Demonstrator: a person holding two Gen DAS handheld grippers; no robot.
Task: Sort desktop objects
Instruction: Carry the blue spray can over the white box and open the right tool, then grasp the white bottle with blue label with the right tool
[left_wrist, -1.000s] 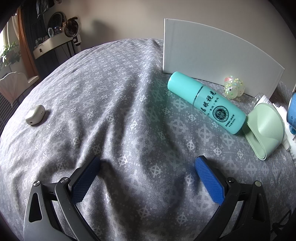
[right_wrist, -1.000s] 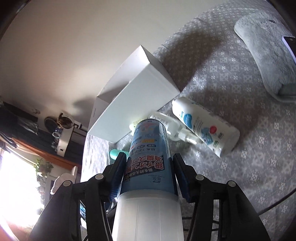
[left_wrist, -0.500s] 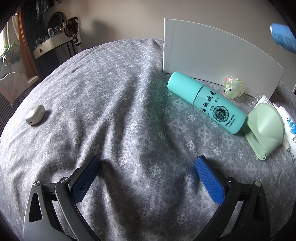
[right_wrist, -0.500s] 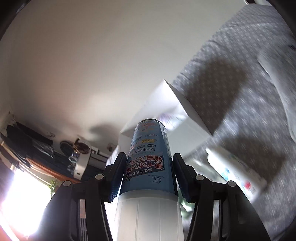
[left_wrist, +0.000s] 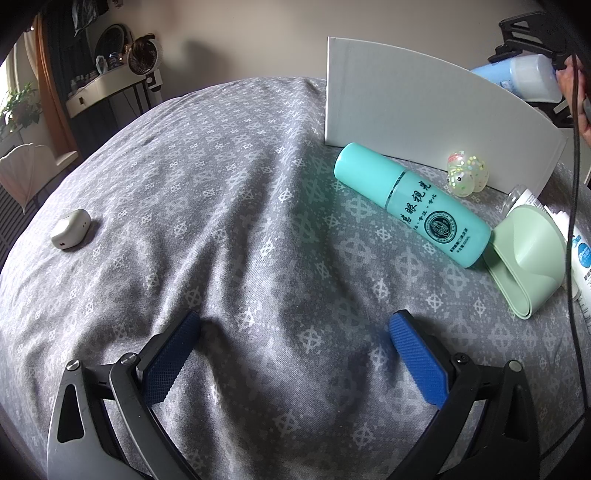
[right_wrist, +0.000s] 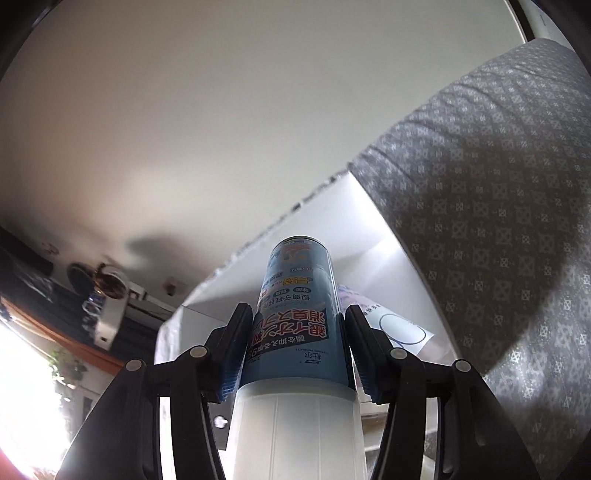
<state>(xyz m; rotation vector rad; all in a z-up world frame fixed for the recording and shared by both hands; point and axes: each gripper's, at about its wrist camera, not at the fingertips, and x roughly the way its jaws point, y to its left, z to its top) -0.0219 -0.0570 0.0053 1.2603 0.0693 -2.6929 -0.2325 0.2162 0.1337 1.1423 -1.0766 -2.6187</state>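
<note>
My right gripper (right_wrist: 297, 321) is shut on a blue spray can (right_wrist: 297, 314) with a white cap, held above the open white box (right_wrist: 373, 254). In the left wrist view that can (left_wrist: 517, 79) shows over the box's white wall (left_wrist: 417, 118), top right. My left gripper (left_wrist: 291, 328) hangs open over the grey patterned cloth (left_wrist: 207, 206), nothing between its blue pads. A teal bottle (left_wrist: 413, 203) lies in front of the box, with a pale green folded item (left_wrist: 528, 258) and a clear glittery toy (left_wrist: 467, 173) beside it.
A small white case (left_wrist: 70, 229) lies on the cloth at the left. A white tube (left_wrist: 581, 258) lies at the right edge. A printed item (right_wrist: 391, 321) sits inside the box. A shelf with a fan (left_wrist: 140, 55) stands beyond the cloth.
My right gripper has carried the spray can up and across from beside the bottles to above the box's opening. The left gripper has stayed still.
</note>
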